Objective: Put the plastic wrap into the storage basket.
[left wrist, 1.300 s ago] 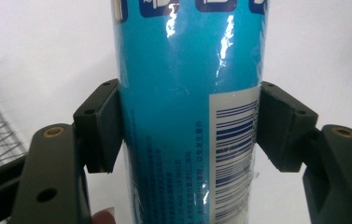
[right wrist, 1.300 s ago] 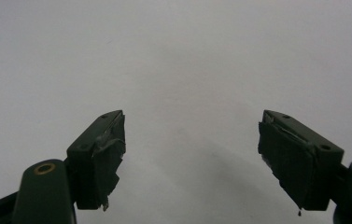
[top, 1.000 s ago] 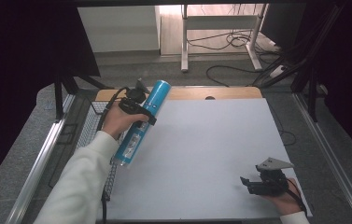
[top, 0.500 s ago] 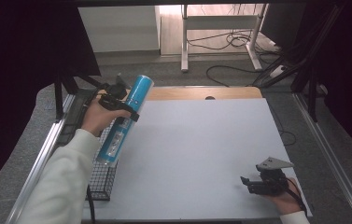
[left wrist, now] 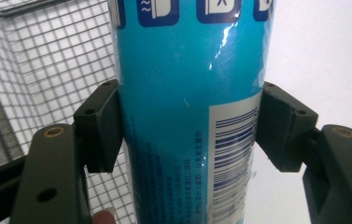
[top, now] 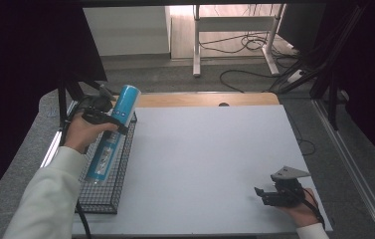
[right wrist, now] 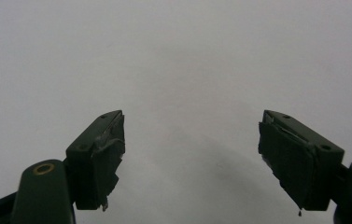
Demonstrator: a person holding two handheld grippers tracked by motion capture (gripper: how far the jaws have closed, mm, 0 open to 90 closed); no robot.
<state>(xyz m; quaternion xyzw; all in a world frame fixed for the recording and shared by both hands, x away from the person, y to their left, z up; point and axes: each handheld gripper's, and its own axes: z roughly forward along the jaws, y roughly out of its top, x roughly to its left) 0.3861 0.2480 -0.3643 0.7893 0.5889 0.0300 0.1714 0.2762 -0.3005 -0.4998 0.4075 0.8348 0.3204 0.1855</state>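
I see a glossy blue can (left wrist: 187,112) with a smooth printed wrap catching highlights. The basket (top: 106,194) is thin black wire mesh. My table (top: 210,164) has a matt, smooth pale top with a bare wood strip (top: 200,99) at its far edge. The jaws look like matt dark plastic.

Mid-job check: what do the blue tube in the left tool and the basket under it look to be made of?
Blue tube: glossy printed film or plastic, judging by the sharp glare streak over its barcode label; what lies beneath is unclear. Basket: thin dark wire mesh, likely coated metal, with an open square grid.
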